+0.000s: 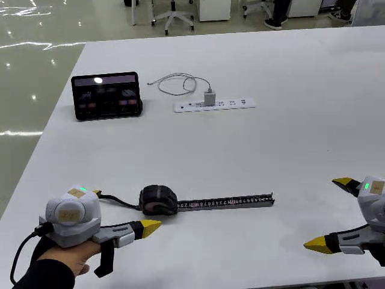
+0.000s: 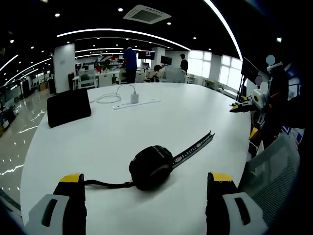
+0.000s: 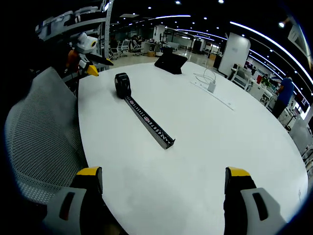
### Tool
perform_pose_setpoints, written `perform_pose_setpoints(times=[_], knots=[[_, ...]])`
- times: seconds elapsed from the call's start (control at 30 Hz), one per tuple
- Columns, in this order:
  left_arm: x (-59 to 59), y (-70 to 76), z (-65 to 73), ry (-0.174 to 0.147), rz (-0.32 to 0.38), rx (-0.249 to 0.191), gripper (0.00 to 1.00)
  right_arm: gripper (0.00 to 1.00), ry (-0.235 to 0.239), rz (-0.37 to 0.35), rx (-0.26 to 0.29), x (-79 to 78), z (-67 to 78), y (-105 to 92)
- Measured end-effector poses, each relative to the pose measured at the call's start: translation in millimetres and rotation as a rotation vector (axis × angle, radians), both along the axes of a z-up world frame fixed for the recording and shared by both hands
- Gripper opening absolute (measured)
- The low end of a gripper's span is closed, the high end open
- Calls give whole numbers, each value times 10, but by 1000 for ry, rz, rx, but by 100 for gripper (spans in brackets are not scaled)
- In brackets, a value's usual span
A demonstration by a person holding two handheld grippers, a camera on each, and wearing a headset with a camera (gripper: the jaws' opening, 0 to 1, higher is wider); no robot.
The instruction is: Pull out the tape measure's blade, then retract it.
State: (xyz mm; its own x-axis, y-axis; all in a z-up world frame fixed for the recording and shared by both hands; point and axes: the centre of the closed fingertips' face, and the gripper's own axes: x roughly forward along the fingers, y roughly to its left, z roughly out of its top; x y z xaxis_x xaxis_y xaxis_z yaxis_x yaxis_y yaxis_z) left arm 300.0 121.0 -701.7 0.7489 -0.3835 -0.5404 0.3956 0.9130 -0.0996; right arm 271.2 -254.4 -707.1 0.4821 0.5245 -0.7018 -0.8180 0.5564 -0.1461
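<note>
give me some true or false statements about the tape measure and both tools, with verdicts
1. The blade of the tape measure is pulled out and lies on the table. True.
2. The left tool is shut on the tape measure. False: it is open and grips nothing.
3. The right tool holds the blade's end. False: it is open and apart from the blade.
4. A charger sits in the power strip. True.

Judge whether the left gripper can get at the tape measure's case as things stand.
Probably yes: the left gripper is open, its jaws facing the case, which lies close ahead on the table, and only the case's thin strap lies between them.
</note>
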Motion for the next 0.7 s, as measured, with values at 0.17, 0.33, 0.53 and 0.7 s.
perform_pose_setpoints(times=[0.17,0.33,0.53,0.7], knots=[[63,-113,-47,-4,37,32,100,100,9,23,-16,-9,-11,24],[145,-244,-35,-32,67,-27,100,100,11,37,-18,17,15,46],[180,-195,-135,-27,117,19,100,100,26,47,-23,70,20,65],[215,-219,-149,-57,141,26,100,100,33,77,-35,123,2,109]])
